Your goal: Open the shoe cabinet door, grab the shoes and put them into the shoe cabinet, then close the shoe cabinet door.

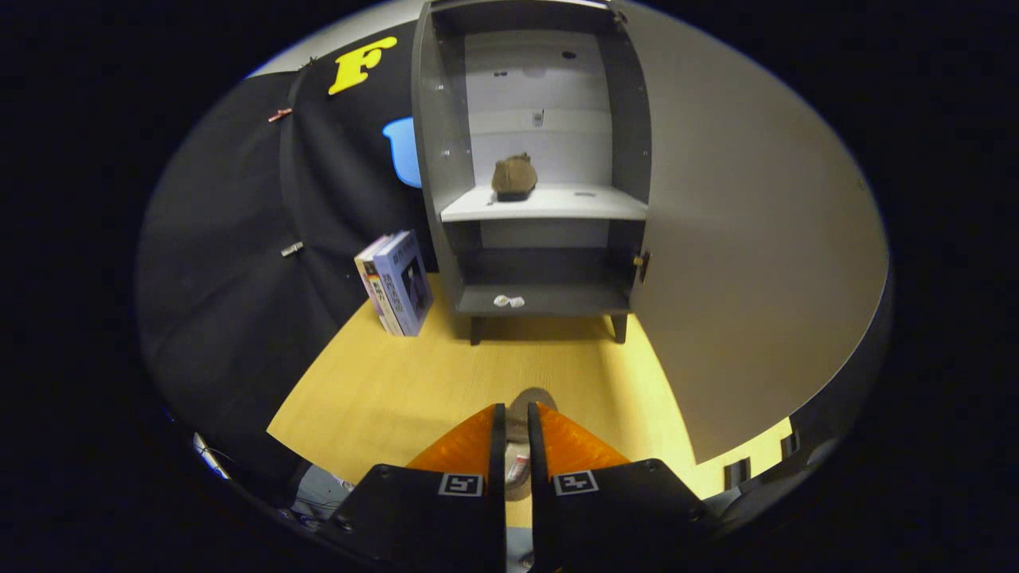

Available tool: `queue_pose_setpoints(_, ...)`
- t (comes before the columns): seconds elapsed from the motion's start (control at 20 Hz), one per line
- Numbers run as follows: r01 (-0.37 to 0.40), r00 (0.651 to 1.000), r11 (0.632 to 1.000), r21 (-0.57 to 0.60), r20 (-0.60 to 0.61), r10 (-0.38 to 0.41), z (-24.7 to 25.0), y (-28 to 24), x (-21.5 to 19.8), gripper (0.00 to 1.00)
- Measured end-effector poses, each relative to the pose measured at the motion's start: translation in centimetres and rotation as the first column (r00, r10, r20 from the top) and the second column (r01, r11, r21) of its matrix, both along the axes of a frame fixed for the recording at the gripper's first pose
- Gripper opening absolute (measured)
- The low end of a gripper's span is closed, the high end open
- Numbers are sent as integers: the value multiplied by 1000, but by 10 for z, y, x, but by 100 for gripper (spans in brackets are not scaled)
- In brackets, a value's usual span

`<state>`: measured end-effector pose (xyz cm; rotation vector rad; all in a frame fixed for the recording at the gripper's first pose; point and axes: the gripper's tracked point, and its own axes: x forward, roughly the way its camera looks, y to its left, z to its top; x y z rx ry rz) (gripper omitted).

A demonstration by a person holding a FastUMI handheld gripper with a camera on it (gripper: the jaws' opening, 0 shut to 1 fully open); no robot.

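Note:
The grey shoe cabinet (541, 159) stands open at the far end of the yellow wooden surface (398, 390). Its door (756, 239) is swung wide to the right, with a small knob (639, 261) at its edge. One brown shoe (513, 177) rests on the white middle shelf. My gripper (516, 410) is well short of the cabinet, its fingers nearly together on a second brown-grey shoe (532, 400). That shoe's toe pokes out just past the fingertips, and part of its inside shows in the narrow gap between them.
Two boxed books (396, 282) lean upright left of the cabinet. A small white object (508, 301) lies on the dark bottom shelf. The black cloth wall runs along the left side.

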<state>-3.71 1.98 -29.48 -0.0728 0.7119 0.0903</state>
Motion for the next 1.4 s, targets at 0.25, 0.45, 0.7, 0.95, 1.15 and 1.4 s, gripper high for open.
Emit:
queue_pose_setpoints(0.25,76,977,997,1,-200,-74,-97,6,-2,18)
queue_pose_setpoints(0.45,121,955,993,-2,-274,-117,-152,7,-3,17)
queue_pose_setpoints(0.7,129,943,992,-7,-310,-125,-194,14,6,17)
queue_pose_setpoints(0.95,130,941,990,-45,-308,-138,-210,10,11,16)
queue_pose_setpoints(1.15,142,937,989,-41,-318,-147,-225,8,19,17)
queue_pose_setpoints(1.4,122,946,990,-73,-292,-138,-236,1,43,20)
